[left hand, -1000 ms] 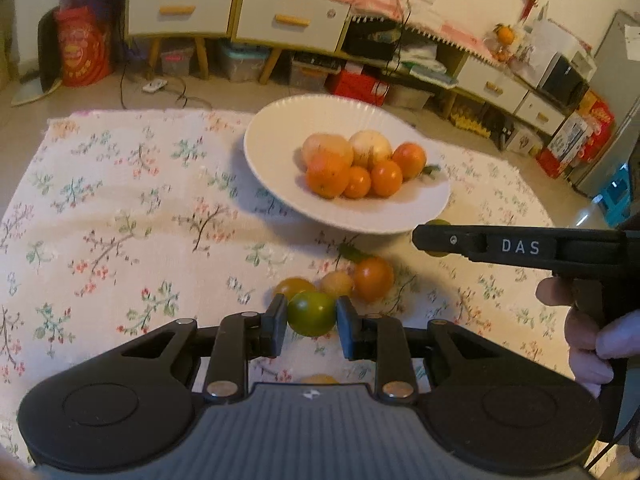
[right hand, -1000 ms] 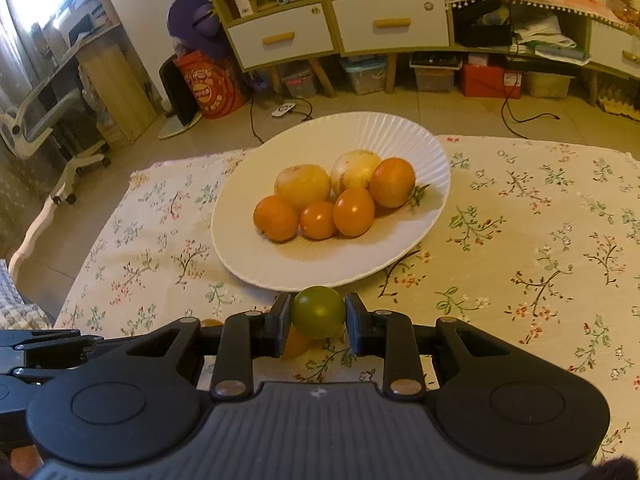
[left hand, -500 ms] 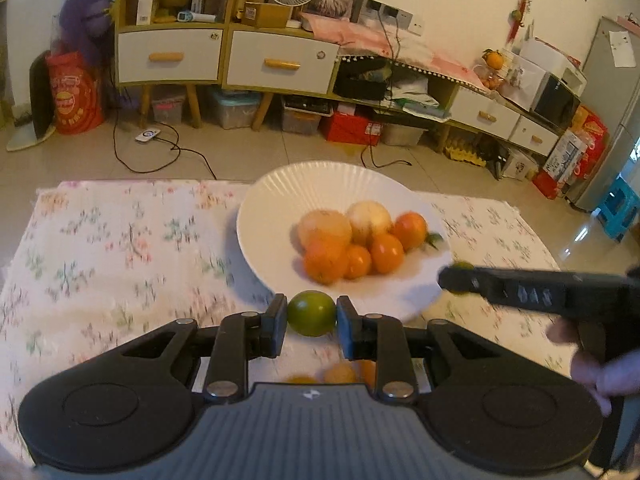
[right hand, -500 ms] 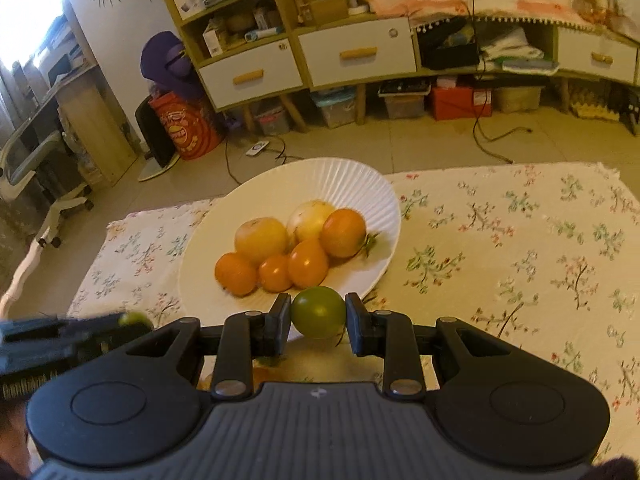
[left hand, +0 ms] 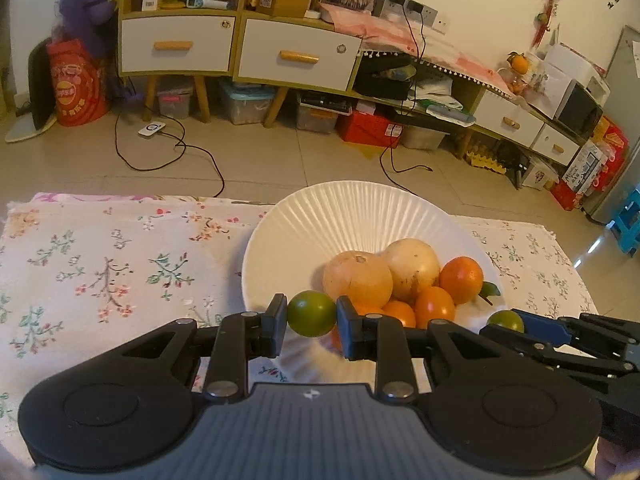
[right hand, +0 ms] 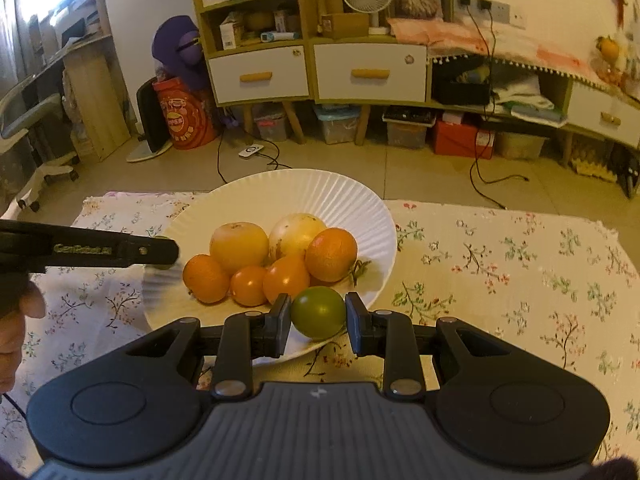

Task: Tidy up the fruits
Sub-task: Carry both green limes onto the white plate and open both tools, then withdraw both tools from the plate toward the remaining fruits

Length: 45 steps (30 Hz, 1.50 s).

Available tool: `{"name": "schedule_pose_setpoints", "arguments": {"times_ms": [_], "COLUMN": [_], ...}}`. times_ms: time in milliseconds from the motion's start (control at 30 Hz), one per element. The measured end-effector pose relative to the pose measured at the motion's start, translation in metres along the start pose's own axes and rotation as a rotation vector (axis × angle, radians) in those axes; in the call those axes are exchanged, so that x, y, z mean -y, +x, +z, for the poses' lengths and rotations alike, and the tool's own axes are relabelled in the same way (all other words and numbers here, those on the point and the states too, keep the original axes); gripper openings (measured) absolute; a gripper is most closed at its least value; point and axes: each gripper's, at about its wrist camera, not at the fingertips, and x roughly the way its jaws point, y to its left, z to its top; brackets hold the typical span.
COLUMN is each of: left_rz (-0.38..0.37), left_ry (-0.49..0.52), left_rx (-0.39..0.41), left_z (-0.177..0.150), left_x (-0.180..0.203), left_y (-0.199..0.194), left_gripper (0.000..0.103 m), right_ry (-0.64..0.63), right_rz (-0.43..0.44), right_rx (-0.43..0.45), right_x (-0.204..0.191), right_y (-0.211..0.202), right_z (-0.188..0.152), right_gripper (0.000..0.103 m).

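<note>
A white ribbed plate (left hand: 340, 216) on the floral tablecloth holds several orange and yellow fruits (left hand: 358, 278). My left gripper (left hand: 312, 314) is shut on a green fruit (left hand: 312, 313) and holds it over the plate's near left rim. My right gripper (right hand: 318, 313) is shut on another green fruit (right hand: 318, 312) over the plate's near right rim (right hand: 384, 216). The right gripper also shows at the right of the left wrist view (left hand: 506, 322). The left gripper's side (right hand: 120, 248) shows at the left of the right wrist view.
The floral tablecloth (left hand: 100, 264) covers the table around the plate. Behind the table are a tiled floor with cables (left hand: 180, 152), a white-drawer cabinet (left hand: 240, 48) and storage boxes. A hand (right hand: 16, 320) shows at the left edge.
Both grippers rose and moved forward with their green fruits, from above the loose fruits on the cloth to over the plate's near rim. The loose fruits have dropped out of view.
</note>
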Motion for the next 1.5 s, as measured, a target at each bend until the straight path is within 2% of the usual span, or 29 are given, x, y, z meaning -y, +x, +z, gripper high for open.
{"name": "schedule_pose_setpoints", "arguments": {"times_ms": [467,567,633,900,1067,1233,1500], "left_rz": [-0.005,-0.003,-0.002,0.023,0.029,0.046,0.049], "left_ry": [-0.045,-0.054,-0.064,-0.063,-0.035,0.008,0.048], "left_rx": [0.012,0.022,0.033,0.049,0.055,0.066,0.049], "left_z": [-0.002,-0.001,-0.002,-0.009,-0.016,-0.023,-0.041], "left_x": [-0.006,-0.006,-0.007,-0.011,-0.011,-0.005,0.003], "left_y": [-0.001,-0.005,-0.010,-0.035,-0.047,-0.058,-0.080], "left_gripper": [0.004,0.016,0.025,0.043,0.051,0.066,0.077], "right_ry": [-0.028,-0.021,-0.012,-0.016,0.002,-0.015,-0.054], "right_rz": [-0.024,-0.027,-0.037,-0.039,-0.040,-0.052,-0.056], "right_rx": [0.015,0.022,0.028,0.038,0.040,0.018,0.000], "right_x": [-0.004,-0.004,-0.003,-0.002,-0.001,-0.004,-0.013], "right_y": [0.004,0.002,-0.001,-0.012,-0.019,-0.022,-0.032], "right_z": [0.001,0.001,0.002,0.000,0.000,-0.004,-0.009], "right_gripper": [0.028,0.040,0.051,0.063,0.071,0.076,0.084]}}
